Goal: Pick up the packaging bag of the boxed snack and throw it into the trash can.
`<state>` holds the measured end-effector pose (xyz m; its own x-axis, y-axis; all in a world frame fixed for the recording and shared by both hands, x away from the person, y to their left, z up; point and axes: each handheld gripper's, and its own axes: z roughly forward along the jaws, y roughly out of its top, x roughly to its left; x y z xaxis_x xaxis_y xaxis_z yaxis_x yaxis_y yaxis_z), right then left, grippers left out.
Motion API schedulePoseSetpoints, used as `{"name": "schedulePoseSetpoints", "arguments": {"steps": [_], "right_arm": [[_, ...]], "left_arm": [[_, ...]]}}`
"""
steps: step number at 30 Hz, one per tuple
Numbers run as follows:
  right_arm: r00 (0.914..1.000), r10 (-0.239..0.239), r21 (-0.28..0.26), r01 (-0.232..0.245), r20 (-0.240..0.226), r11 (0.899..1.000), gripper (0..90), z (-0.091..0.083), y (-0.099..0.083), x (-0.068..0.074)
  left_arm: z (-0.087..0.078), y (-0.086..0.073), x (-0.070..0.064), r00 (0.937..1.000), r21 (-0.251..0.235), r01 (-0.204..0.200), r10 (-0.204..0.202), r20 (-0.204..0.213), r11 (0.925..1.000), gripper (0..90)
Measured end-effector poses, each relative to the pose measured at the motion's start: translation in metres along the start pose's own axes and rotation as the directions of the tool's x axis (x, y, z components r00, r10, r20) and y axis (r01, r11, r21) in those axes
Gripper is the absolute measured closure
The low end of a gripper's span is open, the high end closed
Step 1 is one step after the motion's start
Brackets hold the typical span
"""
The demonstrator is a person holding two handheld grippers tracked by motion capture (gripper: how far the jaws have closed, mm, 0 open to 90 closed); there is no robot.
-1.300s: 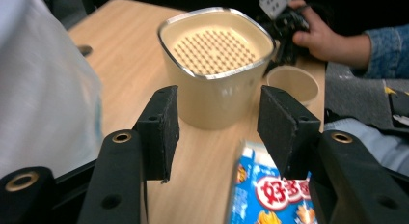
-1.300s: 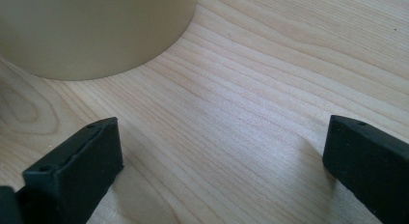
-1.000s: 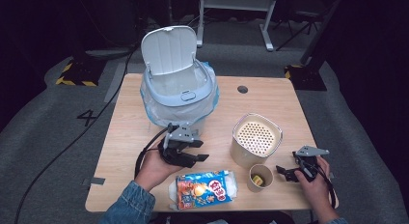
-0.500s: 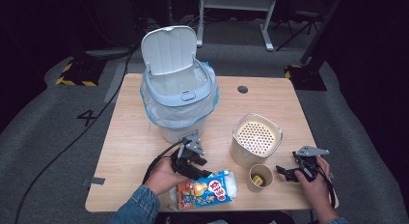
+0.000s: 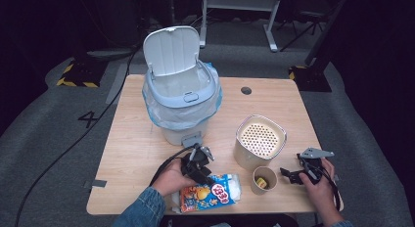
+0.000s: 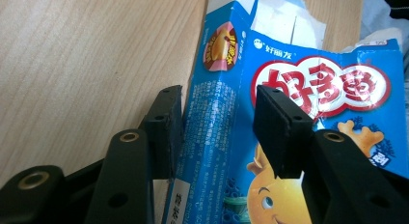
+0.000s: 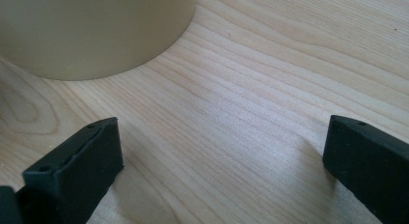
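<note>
A blue snack box (image 5: 210, 196) lies flat near the table's front edge, its torn end showing white. My left gripper (image 5: 204, 176) is down on the box's near end. In the left gripper view the box (image 6: 308, 74) has its long edge between the jaws of the left gripper (image 6: 218, 110). One jaw is beside the box's side face and the other over its printed top, and the gripper is open. My right gripper (image 5: 288, 174) rests open on the wood right of a paper cup (image 5: 264, 180). Bare table lies between the jaws of the right gripper (image 7: 222, 147).
A pale blue bin (image 5: 181, 97) with a plastic liner stands mid-table, lid raised. A beige canister (image 5: 259, 141) with a perforated top stands right of it, just behind the cup. The cup's beige wall (image 7: 91, 31) is close ahead of the right gripper. The table's front edge (image 5: 244, 211) is near.
The left gripper came back from the foot of the bin toward the front edge and settled over the snack box. The right hand and its gripper stayed put.
</note>
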<state>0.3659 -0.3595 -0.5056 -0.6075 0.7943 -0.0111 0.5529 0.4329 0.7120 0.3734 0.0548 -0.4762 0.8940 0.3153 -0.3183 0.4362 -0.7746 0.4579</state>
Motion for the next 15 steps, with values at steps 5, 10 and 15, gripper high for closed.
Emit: {"name": "schedulePoseSetpoints", "arguments": {"steps": [5, 10, 15], "right_arm": [[1.0000, 0.001, 0.001, -0.001, 0.000, 1.000, 0.4, 0.0000, 0.0000, 0.0001], [1.0000, 0.000, 0.000, 0.000, 0.000, 1.000, 0.4, 0.0000, 0.0000, 0.0000], [1.0000, 0.000, 0.000, 0.000, 0.000, 1.000, 0.4, 0.0000, 0.0000, 0.0000]], "left_arm": [[0.0001, 0.0015, -0.0029, 0.9977, 0.014, -0.028, 0.029, -0.062, 0.9995, 66.2], [-0.0013, 0.0009, -0.0030, 0.9959, 0.008, -0.044, 0.044, -0.079, 0.9990, 75.4], [-0.0076, -0.0015, -0.0040, 0.9960, -0.014, -0.047, 0.046, -0.076, 0.9988, 86.8]]}}
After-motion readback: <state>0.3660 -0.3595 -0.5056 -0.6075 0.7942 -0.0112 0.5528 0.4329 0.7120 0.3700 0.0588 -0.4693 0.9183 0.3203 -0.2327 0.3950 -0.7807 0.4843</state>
